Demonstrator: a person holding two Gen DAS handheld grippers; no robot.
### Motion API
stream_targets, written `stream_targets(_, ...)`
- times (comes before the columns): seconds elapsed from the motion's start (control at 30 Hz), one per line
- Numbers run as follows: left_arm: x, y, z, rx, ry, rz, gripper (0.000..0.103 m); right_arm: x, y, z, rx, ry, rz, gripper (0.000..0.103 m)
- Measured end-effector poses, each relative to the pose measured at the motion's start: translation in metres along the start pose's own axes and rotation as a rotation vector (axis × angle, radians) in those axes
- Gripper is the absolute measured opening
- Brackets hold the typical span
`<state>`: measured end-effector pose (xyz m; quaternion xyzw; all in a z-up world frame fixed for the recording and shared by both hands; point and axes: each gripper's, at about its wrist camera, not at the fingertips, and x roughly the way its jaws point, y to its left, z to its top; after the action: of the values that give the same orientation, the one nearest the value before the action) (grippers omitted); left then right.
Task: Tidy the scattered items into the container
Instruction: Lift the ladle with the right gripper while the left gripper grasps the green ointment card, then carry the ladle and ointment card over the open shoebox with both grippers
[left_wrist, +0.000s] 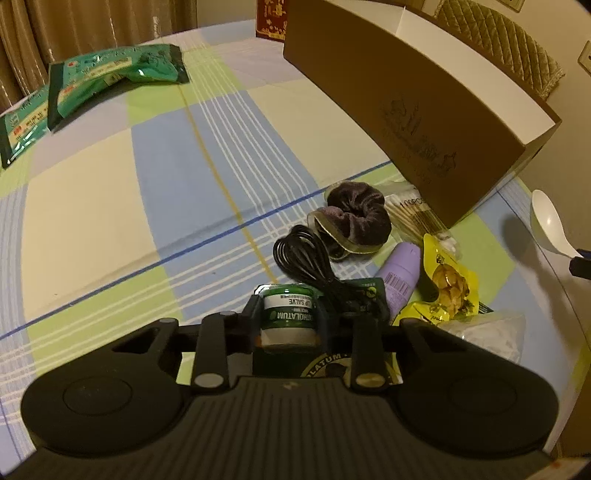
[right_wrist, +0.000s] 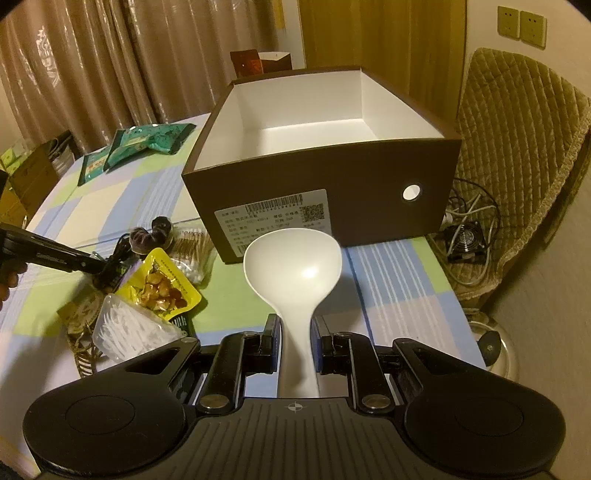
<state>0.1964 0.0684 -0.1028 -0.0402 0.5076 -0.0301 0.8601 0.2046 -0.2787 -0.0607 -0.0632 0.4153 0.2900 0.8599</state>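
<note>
The right gripper (right_wrist: 294, 341) clamps the handle of a white spoon (right_wrist: 293, 266) just short of the open brown box (right_wrist: 321, 177). Left of the box, the left gripper (left_wrist: 289, 314) grips a green lip-salve jar (left_wrist: 290, 317) among scattered items.

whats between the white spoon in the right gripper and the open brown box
Nothing. In the right wrist view only bare checked tablecloth separates the white plastic spoon, clamped in the right gripper, from the brown cardboard box with the white interior.
</note>
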Motion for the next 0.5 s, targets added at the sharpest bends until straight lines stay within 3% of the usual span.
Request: stream_targets(0.5, -0.06, -0.008, -0.017, 0.119, -0.065, 0.018, 0.025, -0.012, 0.009, -0.001, -0.015, -0.021, 0.018, 0.014)
